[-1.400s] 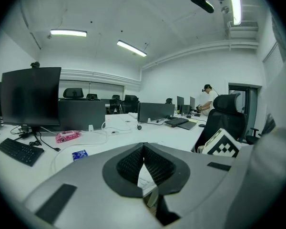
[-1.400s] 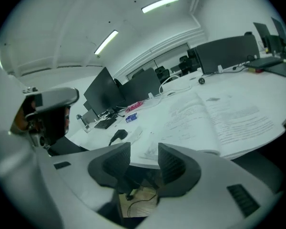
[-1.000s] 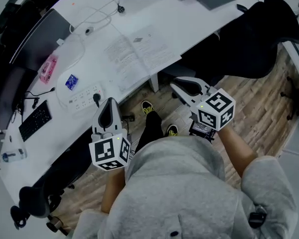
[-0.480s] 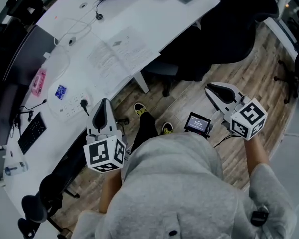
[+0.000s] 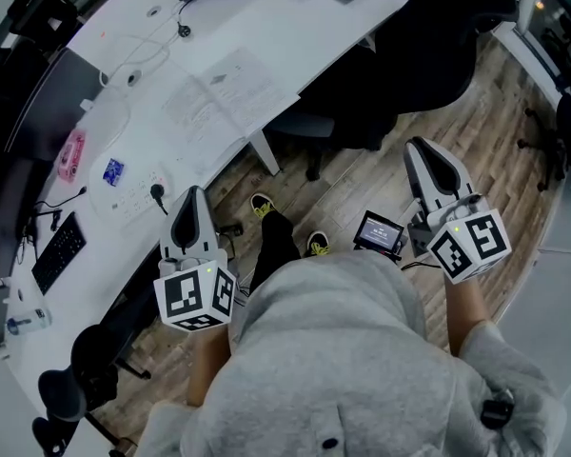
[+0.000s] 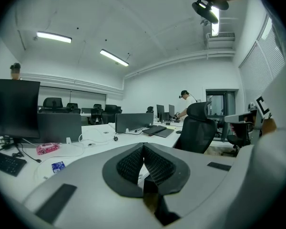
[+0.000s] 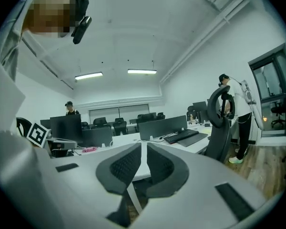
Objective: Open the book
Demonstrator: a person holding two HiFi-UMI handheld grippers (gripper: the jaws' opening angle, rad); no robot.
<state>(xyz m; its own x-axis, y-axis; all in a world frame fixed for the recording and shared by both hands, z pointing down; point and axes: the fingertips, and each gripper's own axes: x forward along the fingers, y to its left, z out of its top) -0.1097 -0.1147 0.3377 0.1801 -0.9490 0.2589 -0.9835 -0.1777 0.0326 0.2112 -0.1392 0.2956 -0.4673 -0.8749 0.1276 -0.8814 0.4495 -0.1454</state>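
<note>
Head view: book (image 5: 219, 98) washed out; left tool (image 5: 194, 196) pressed together; right tool (image 5: 421, 150) (empty) just closing, barely apart.

You wore a grey sweatshirt (image 5: 343, 350), sleeves pushed up; black trousers (image 5: 274, 250) and yellow-trimmed black shoes (image 5: 317, 246) showed beyond it. Left of it, your grey left gripper (image 5: 192, 198) bore a black-and-white marker cube (image 5: 195, 298).

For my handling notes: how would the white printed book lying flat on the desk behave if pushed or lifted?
The book looks thin and flat, so it is probably light. A push would likely slide it across the smooth white desk. Its pages look like plain paper, so a lifted edge would probably flop.
</note>
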